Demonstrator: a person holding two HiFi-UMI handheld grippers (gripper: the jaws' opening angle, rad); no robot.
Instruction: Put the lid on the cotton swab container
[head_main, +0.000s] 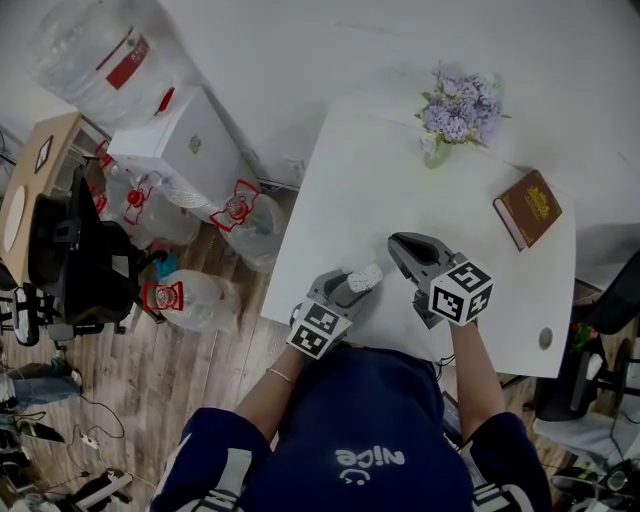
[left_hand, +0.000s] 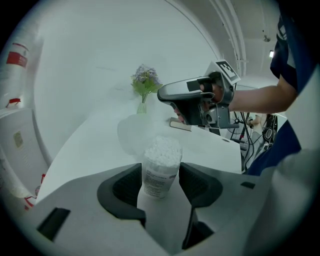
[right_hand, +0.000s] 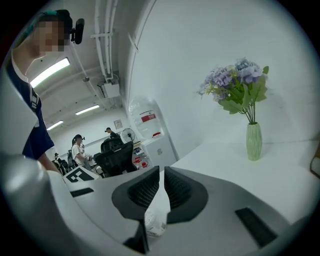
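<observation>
Grippers first: I count two. My left gripper (head_main: 352, 285) is clenched on the one cotton swab container (left_hand: 161, 167), with a jaw against each side of its labelled body, close to the near edge of the bench (head_main: 340, 190). The container is open on top and packed full of white swabs. My right gripper (right_hand: 161, 185) hangs just right of the container, its jaws set so close that only a thin slit shows. I can make out nothing caught in that slit, only the container's label low down through it.

Just behind the container's mouth, the left gripper view shows one pale, clear, rounded shape (left_hand: 134, 134). It may be the lid, but it is too faint for me to say, or to tell whether it touches the container.

Elsewhere on the bench there is one of each:
- a green vase (head_main: 432, 150) of purple flowers (head_main: 460, 105), well beyond the container
- a brown book (head_main: 527, 208), beyond the container to the right
- a small round disc (head_main: 545, 338), well to the container's right, which I can't identify

Off the bench, left of the container, one water dispenser (head_main: 190, 145) carries one big bottle (head_main: 95, 55). Several more bottles (head_main: 190, 300) lie on the floor, overlapping too much for me to count.
</observation>
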